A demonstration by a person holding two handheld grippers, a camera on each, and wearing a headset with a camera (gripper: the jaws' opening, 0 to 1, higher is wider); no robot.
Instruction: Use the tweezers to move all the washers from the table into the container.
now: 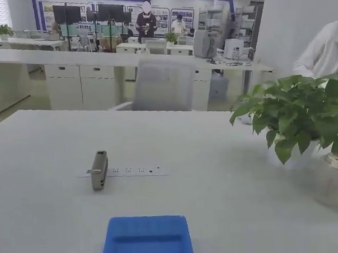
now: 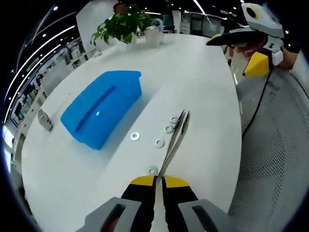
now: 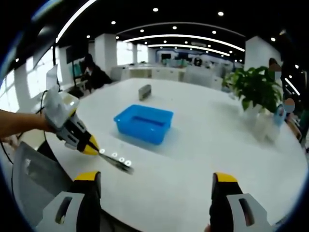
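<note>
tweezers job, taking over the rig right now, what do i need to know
Left tool: shut on the tweezers, whose tips point in among the washers.
Right tool: open, holding nothing.
Things: about five washers lie loose on the white table, just beside the blue container.
Done: nothing that shows; no washer can be seen in the container.
Left: pick up every washer with the tweezers and drop each one in.
</note>
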